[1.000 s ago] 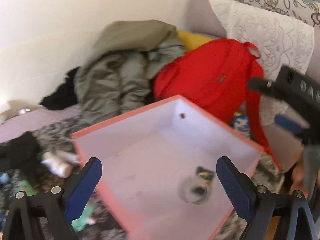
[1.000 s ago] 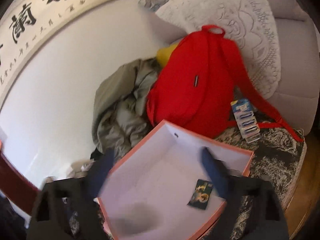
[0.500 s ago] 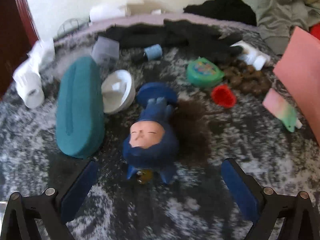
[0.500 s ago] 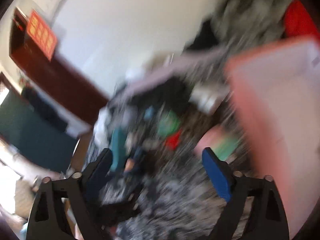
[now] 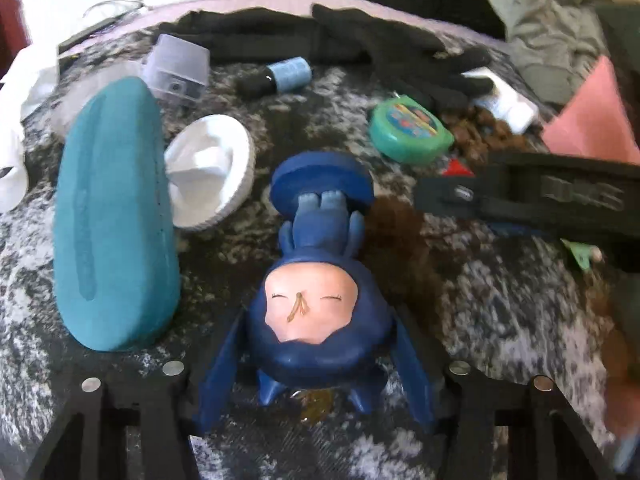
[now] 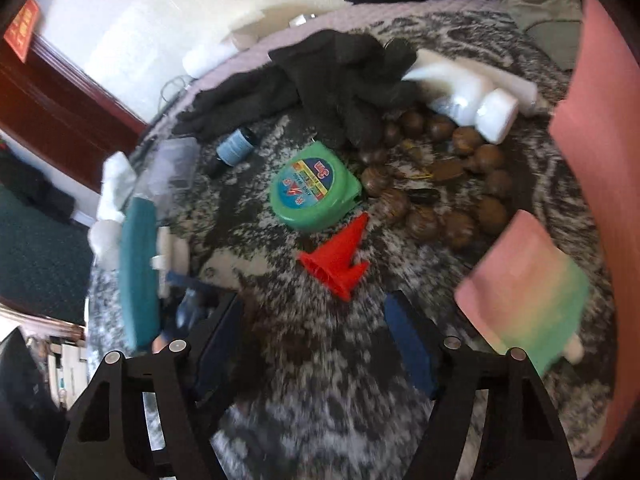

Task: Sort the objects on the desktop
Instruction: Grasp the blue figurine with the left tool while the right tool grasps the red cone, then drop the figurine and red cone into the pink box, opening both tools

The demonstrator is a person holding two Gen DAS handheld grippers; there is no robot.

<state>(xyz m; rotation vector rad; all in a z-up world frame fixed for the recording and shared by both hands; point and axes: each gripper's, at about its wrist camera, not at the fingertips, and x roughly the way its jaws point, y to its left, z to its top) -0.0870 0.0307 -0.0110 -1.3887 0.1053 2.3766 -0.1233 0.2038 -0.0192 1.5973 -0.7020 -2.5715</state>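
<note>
A blue figurine [image 5: 316,300] with a peach face lies on the grey patterned cloth [image 5: 500,320]. My left gripper [image 5: 316,364] has its blue fingers [image 5: 218,376] on both sides of the figurine's head, touching or nearly touching it. My right gripper [image 6: 316,344] is open and empty above the cloth, just short of a red cone [image 6: 340,256]; it also shows in the left wrist view [image 5: 520,196]. A green tape measure [image 6: 312,188] lies beyond the cone. The pink box [image 6: 604,152] stands at the right.
A teal case [image 5: 112,220], a white lid [image 5: 208,176], a clear plastic box [image 5: 178,68], a blue thread spool [image 5: 288,74], black gloves [image 6: 340,68], a white bottle [image 6: 472,96], several brown nuts [image 6: 440,184] and a pink-green card [image 6: 528,292] lie around.
Both grippers swung from the pink box to the cluttered cloth. My left gripper moved in and narrowed around the blue figurine. My right gripper came down close to the red cone.
</note>
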